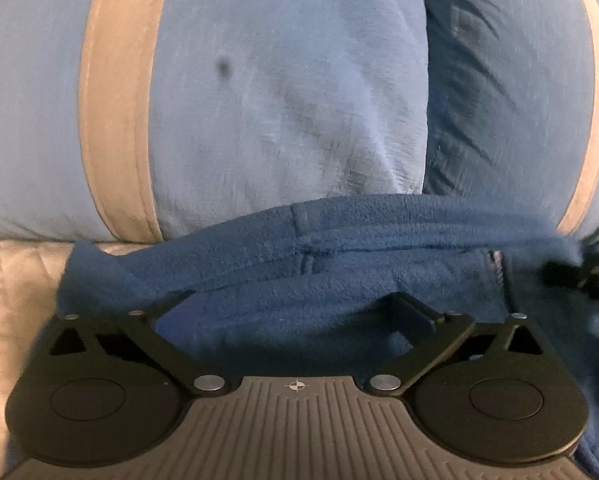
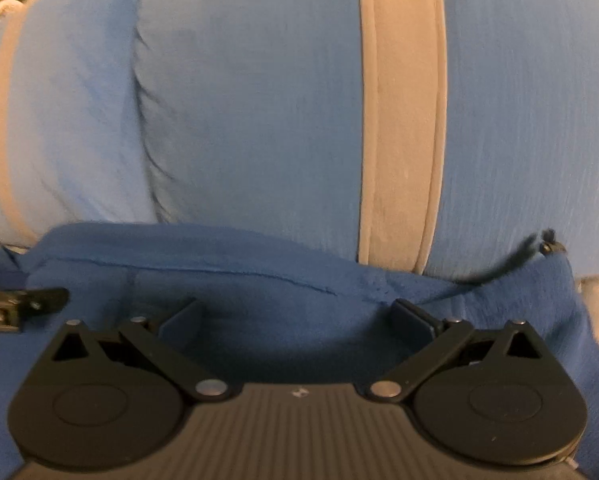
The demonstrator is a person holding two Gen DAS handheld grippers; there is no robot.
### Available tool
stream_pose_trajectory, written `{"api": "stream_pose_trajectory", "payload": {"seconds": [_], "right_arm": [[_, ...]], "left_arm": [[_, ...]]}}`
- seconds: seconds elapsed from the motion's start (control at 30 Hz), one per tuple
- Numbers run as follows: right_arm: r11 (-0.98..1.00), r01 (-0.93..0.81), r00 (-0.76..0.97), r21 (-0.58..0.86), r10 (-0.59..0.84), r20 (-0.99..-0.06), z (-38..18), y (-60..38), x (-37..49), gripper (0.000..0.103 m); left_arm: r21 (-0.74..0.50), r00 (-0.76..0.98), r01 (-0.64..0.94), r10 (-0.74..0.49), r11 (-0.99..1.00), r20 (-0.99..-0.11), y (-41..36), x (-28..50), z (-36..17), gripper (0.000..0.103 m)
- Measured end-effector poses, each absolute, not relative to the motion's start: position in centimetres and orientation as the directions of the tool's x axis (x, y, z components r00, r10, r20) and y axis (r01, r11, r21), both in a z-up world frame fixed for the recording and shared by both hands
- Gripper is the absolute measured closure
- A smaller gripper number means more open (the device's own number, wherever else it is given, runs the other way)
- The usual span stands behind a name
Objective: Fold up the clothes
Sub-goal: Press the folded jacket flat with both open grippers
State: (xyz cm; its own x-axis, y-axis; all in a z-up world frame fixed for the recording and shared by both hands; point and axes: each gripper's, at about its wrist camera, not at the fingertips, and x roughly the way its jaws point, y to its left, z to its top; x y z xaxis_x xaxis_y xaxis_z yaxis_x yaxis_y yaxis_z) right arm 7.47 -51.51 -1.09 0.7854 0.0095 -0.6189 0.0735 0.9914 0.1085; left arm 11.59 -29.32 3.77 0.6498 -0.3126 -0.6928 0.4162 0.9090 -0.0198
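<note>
Ahead of my grippers, a light blue pillow (image 1: 279, 92) blocks passage; dark blue fleece (image 1: 339, 240) fills the gap beneath them

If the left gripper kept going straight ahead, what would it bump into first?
Probably the dark blue fleece garment: the left gripper is open right over it. Beyond lies the light blue bedding, though depth is hard to judge.

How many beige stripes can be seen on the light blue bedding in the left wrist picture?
2. One stripe runs down the left part of the bedding; the other stripe is at the right edge. More may be hidden behind the fleece.
</note>
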Motion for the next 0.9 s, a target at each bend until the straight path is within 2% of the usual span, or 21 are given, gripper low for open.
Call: {"api": "stream_pose_trajectory", "payload": {"seconds": [0.3, 0.37, 0.67, 0.83, 0.9], "right_arm": [[0.995, 0.097, 0.813, 0.018, -0.068, -0.578, -3.1, -49.9, 7.3, 0.001], [0.994, 0.099, 0.815, -0.038, -0.103, -0.57, -3.2, -49.0, 7.3, 0.0], [0.995, 0.096, 0.813, -0.008, -0.083, -0.577, -3.3, -49.5, 7.6, 0.001], [0.995, 0.095, 0.813, -0.009, -0.083, -0.576, -3.2, -49.5, 7.6, 0.001], [0.995, 0.095, 0.814, -0.008, -0.082, -0.576, -3.2, -49.4, 7.6, 0.001]], "left_arm": [[-0.008, 0.666, 0.413, -0.308, 0.911, -0.679, -28.4, 10.5, 3.7, 0.0], [-0.005, 0.67, 0.413, -0.307, 0.911, -0.676, -28.2, 10.2, 3.7, 0.0], [0.101, 0.648, 0.417, -0.217, 0.903, -0.73, -25.5, 5.9, 7.0, 0.0], [0.082, 0.588, 0.407, -0.192, 0.91, -0.786, -22.0, 7.3, 5.5, 0.0], [0.068, 0.609, 0.409, -0.216, 0.91, -0.763, -21.6, 7.1, 4.8, 0.0]]}}
